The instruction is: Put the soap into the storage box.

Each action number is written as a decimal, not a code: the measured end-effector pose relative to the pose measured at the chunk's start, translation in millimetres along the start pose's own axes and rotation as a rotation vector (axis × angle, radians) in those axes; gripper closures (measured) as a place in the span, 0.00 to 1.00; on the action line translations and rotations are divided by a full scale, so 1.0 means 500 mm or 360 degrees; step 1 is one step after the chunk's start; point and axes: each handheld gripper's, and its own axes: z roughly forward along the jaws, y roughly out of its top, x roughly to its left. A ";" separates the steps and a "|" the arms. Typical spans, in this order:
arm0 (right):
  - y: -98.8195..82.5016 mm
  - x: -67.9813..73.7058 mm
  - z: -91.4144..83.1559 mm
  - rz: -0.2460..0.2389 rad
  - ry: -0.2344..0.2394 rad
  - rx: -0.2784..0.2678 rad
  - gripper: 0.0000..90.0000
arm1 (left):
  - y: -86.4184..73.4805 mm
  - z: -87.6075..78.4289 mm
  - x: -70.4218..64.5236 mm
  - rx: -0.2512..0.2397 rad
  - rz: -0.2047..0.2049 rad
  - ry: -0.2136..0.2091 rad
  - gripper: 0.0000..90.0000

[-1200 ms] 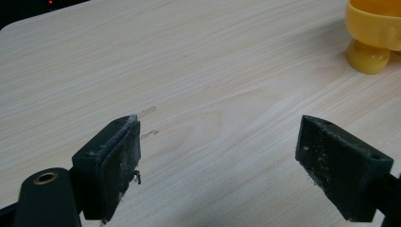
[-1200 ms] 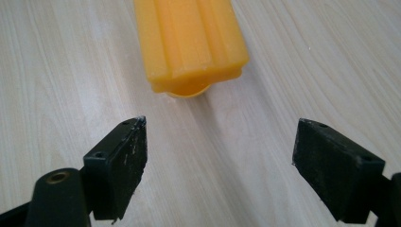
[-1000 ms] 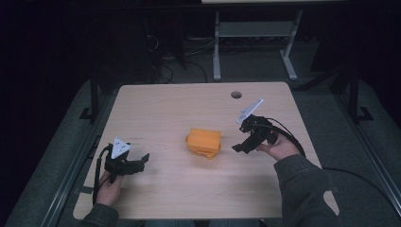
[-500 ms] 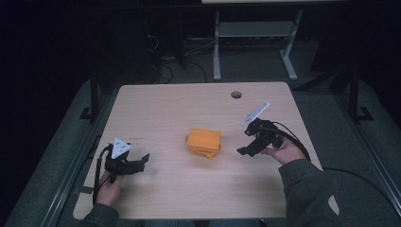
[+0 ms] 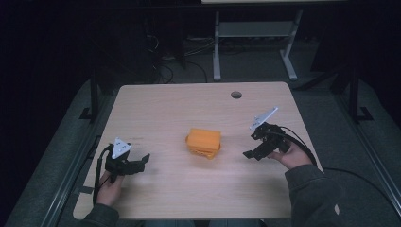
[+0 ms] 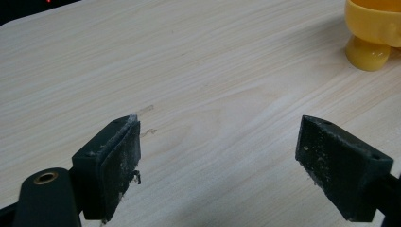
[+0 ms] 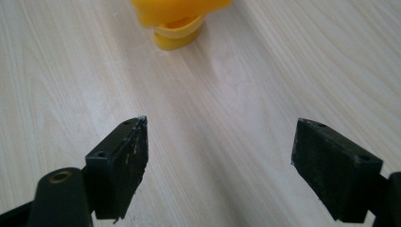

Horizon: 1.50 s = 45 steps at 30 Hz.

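Wood table [image 5: 161, 109]: orange block [image 5: 204, 143] centre, ungrasped; left gripper [image 5: 142, 161] at 8 o'clock, right gripper [image 5: 249, 154] at 4, both wide open, empty.

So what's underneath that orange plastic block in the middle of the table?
The orange plastic block stands on short round feet on the pale wooden table. Bare wood shows around them; the spot directly beneath its body is hidden.

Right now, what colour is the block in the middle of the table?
Orange-yellow block; the high view shows it best.
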 end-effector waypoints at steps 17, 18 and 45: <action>-0.052 -0.001 -0.007 0.0082 -0.0001 -0.0015 0.21 | -0.001 0.004 -0.004 0.0011 0.0011 -0.0012 0.16; -0.057 0.000 -0.007 0.0090 -0.0003 -0.0017 0.21 | -0.001 0.004 -0.004 0.0012 0.0009 -0.0014 0.16; -0.164 0.007 -0.006 0.0231 -0.0016 -0.0066 0.21 | 0.000 0.002 -0.004 0.0016 0.0010 -0.0018 0.16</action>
